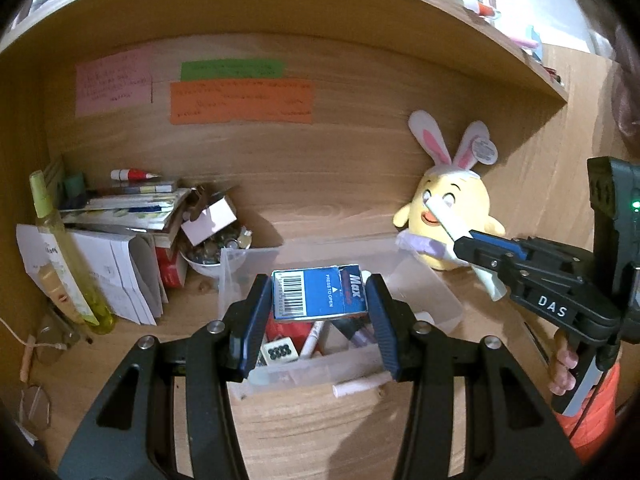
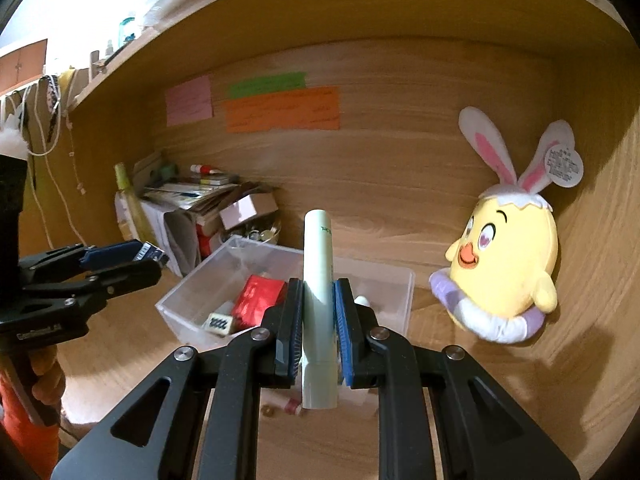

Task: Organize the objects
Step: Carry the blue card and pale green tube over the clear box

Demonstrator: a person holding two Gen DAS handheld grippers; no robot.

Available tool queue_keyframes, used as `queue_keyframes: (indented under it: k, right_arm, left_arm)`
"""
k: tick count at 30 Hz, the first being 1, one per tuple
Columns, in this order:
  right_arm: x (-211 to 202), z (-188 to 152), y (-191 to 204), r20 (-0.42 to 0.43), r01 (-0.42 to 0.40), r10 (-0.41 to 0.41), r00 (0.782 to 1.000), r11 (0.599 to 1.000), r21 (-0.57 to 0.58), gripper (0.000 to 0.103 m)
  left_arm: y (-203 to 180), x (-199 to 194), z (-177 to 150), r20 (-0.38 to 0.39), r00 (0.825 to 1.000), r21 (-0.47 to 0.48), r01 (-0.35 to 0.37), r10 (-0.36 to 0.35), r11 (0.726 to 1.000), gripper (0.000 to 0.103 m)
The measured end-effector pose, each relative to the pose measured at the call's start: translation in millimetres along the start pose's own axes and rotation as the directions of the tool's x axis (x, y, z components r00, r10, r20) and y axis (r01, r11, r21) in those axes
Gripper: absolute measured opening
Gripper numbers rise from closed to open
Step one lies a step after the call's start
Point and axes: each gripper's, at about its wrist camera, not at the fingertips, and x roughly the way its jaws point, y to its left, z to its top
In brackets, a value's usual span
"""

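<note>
Left wrist view: the left gripper (image 1: 318, 312) pinches a blue Max staple box (image 1: 320, 294) between its blue pads, held above the clear plastic bin (image 1: 436, 300) on the wooden desk (image 1: 320, 432). Inside the bin lie a red packet (image 1: 288, 330) and a marker (image 1: 312, 340). The right gripper (image 1: 460, 246) comes in from the right, clamped on a pale green tube (image 1: 448, 220).

Right wrist view: the right gripper (image 2: 318, 312) grips the tube (image 2: 318, 264) upright — over the bin (image 2: 192, 280). A yellow chick plush (image 2: 508, 264) with bunny ears leans against the back panel, right of the bin.
</note>
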Motion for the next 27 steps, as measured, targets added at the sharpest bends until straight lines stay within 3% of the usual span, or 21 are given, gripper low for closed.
queue_keyframes:
  k: [11, 27]
  right_arm:
    - [42, 8, -13, -0.047, 0.031, -0.029, 0.998, 0.999, 0.035, 0.014]
    - [105, -16, -19, -0.2, 0.066, -0.059, 0.978, 0.997, 0.026, 0.014]
  left_arm:
    - [7, 34, 6, -0.049, 0.999, -0.022, -0.014, 0.012, 1.0, 0.048]
    - [20, 98, -13, -0.187, 0.982, -0.068, -0.009, -0.004, 0.998, 0.048]
